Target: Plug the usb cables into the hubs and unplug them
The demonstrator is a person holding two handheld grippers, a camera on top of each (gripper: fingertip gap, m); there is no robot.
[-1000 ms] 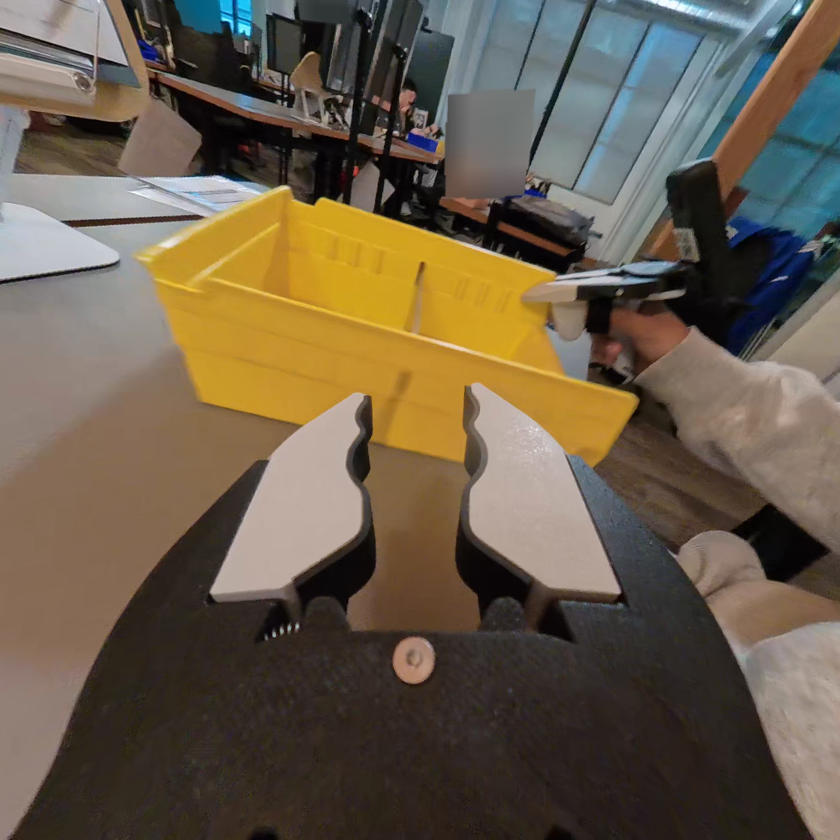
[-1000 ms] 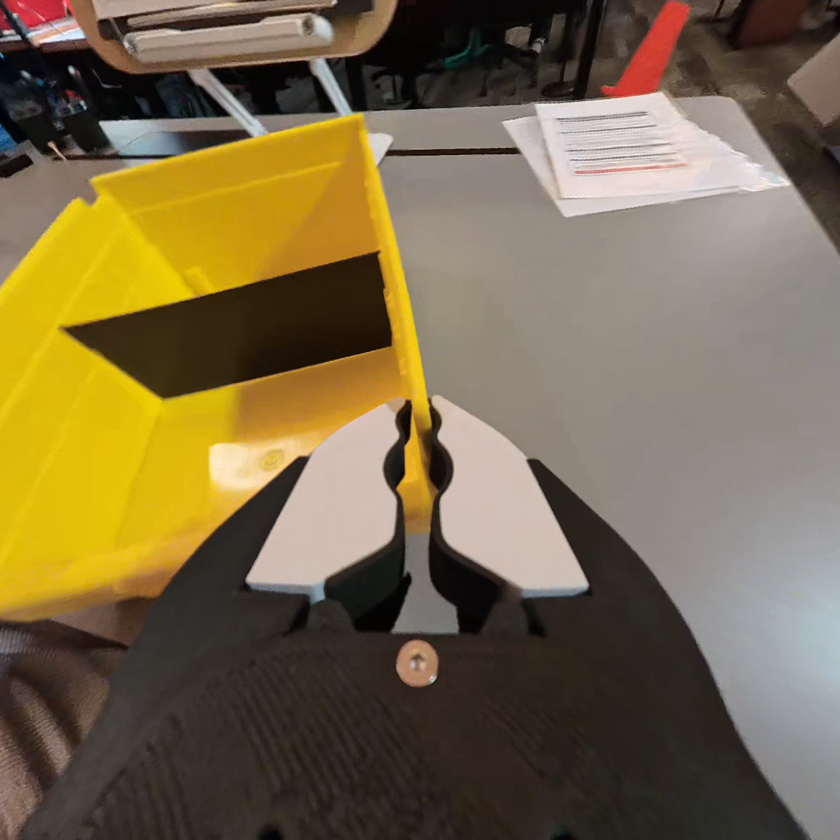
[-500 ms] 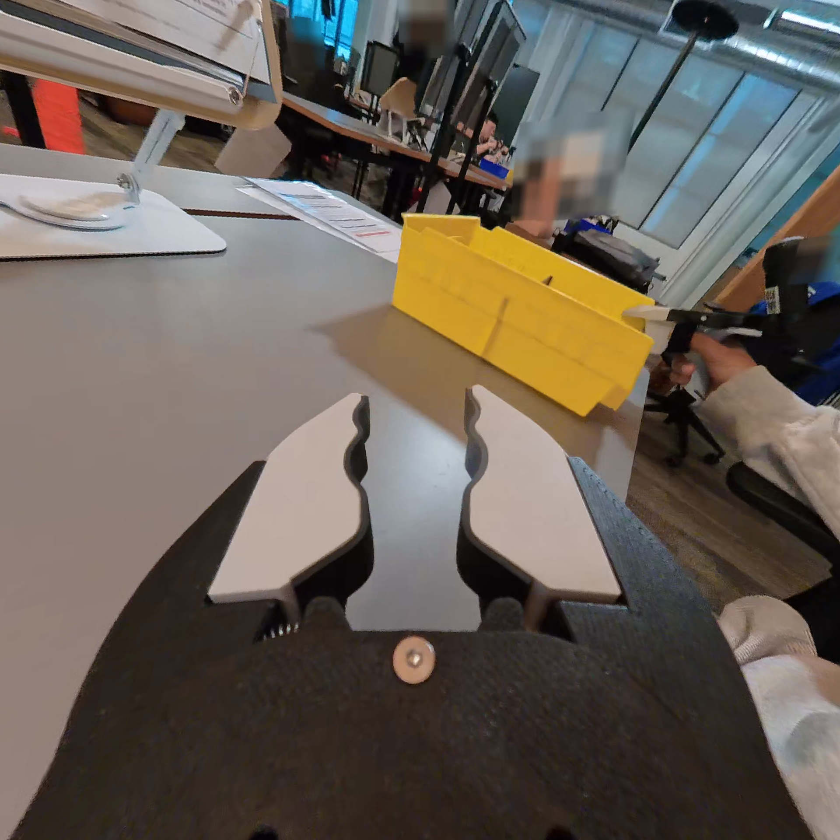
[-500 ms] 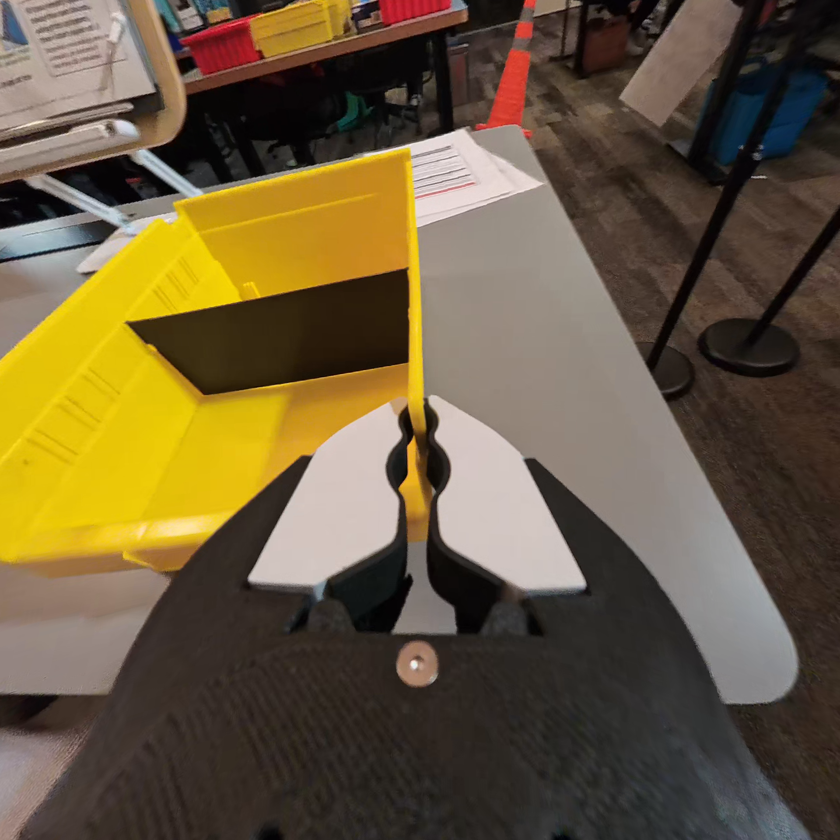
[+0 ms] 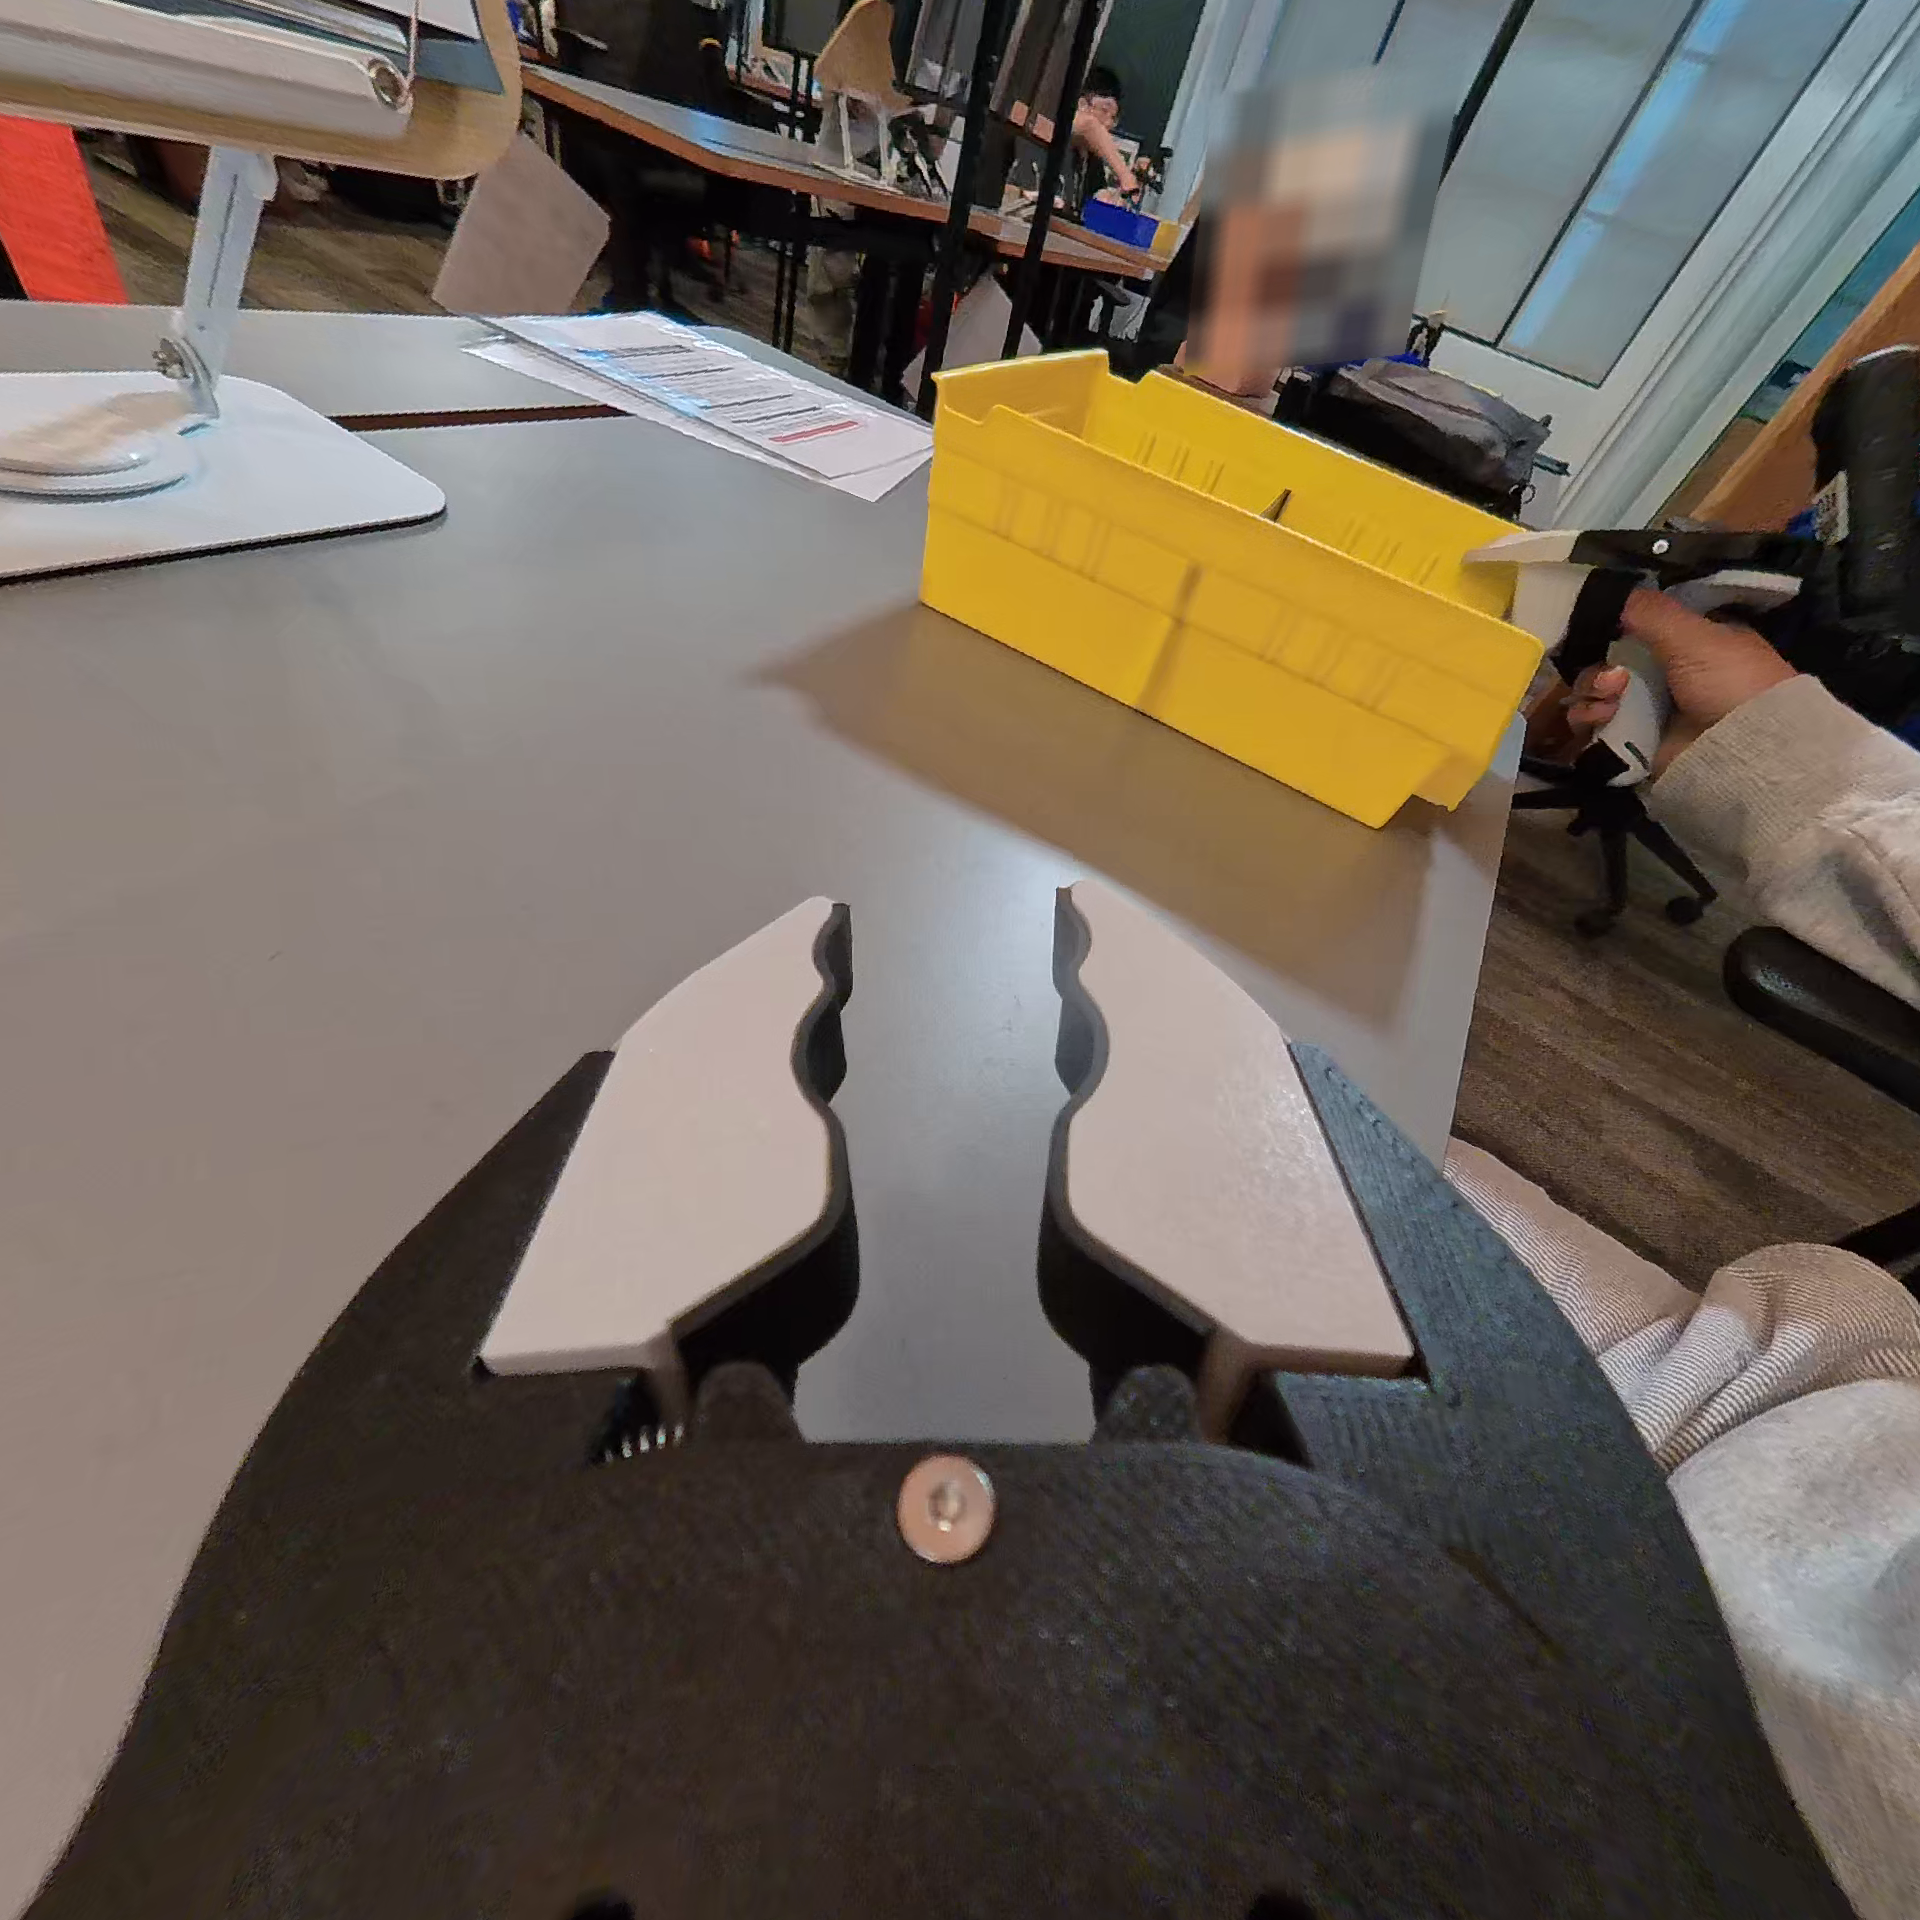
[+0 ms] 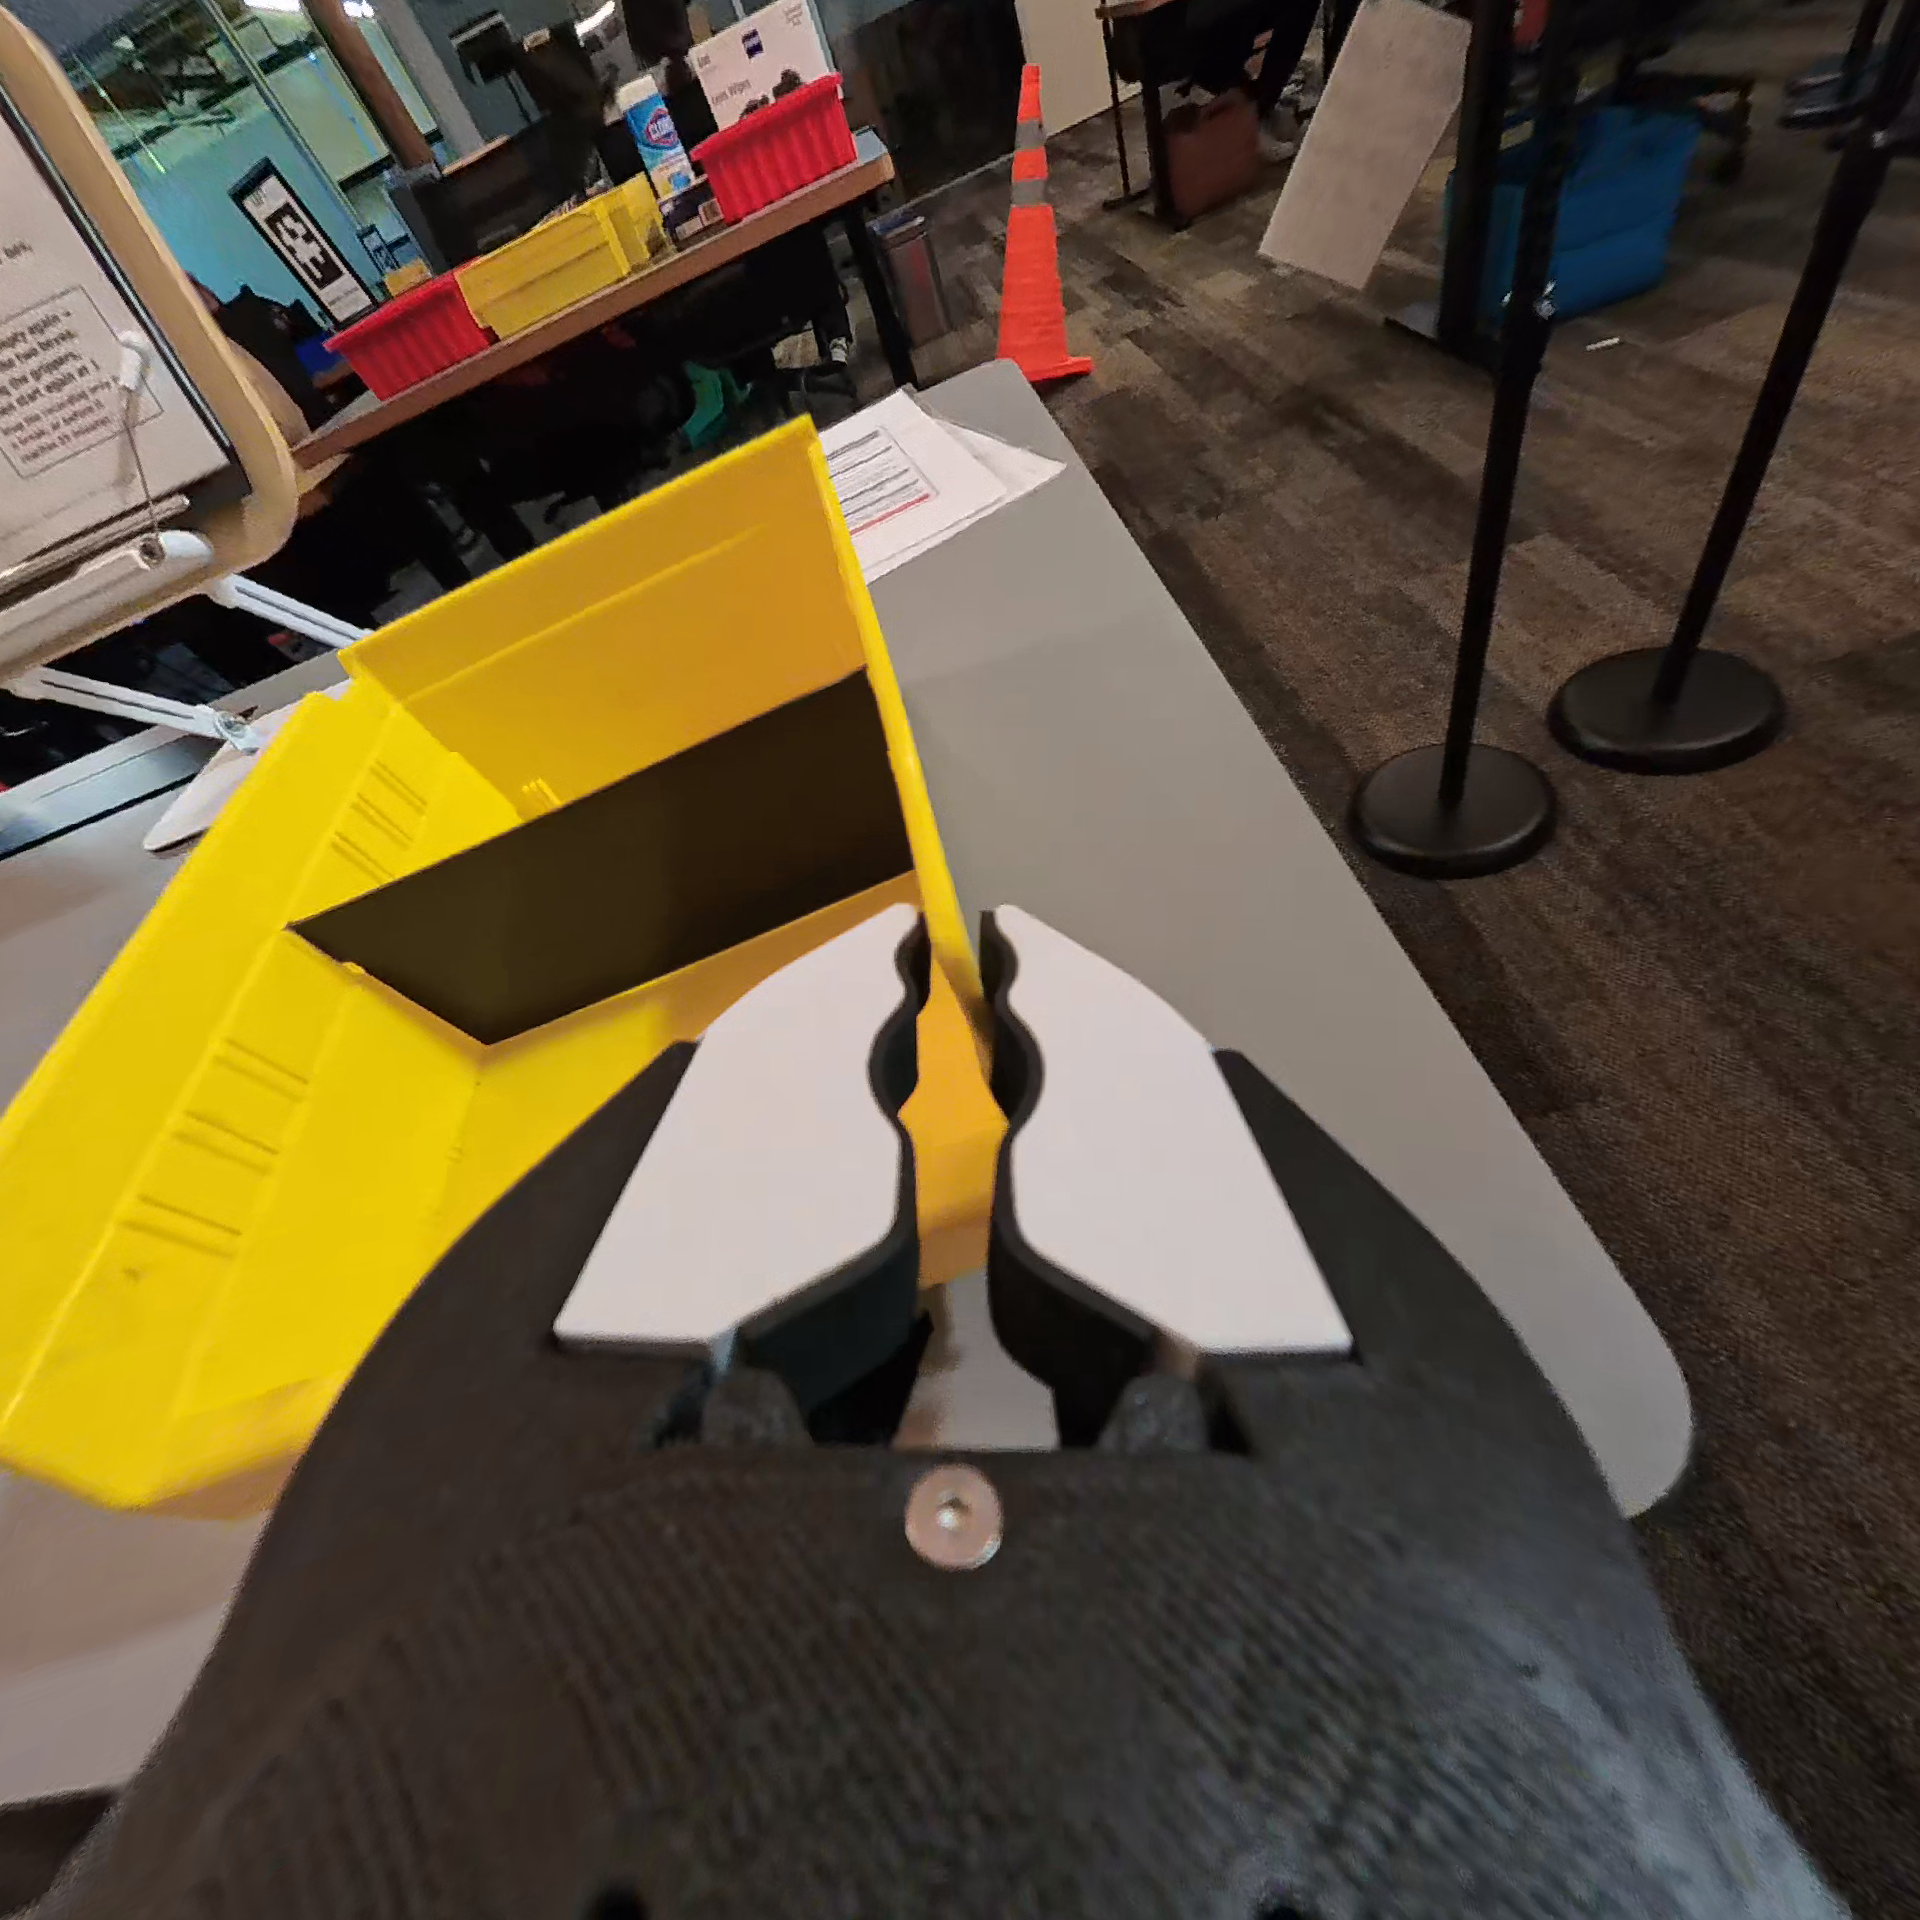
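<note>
No usb cables or hubs show in either view. A yellow plastic bin (image 6: 312,1091) with a black divider (image 6: 623,883) sits at the right end of the grey table (image 5: 416,779). My right gripper (image 6: 951,930) is shut on the bin's right side wall near its front corner. In the left wrist view the bin (image 5: 1195,582) stands far off at the table's right edge, with the right gripper (image 5: 1496,551) at its near end. My left gripper (image 5: 945,904) is open and empty above the bare table.
A white stand base (image 5: 156,468) with a clipboard holder sits at the left. A plastic-sleeved paper sheet (image 5: 727,395) lies behind the bin. Off the table's right edge are black stanchion bases (image 6: 1455,810) and an orange cone (image 6: 1034,270). A person sits beyond the bin.
The right gripper has dragged the bin to the right, toward the table's right end. The left gripper now sits farther from the bin and stays open.
</note>
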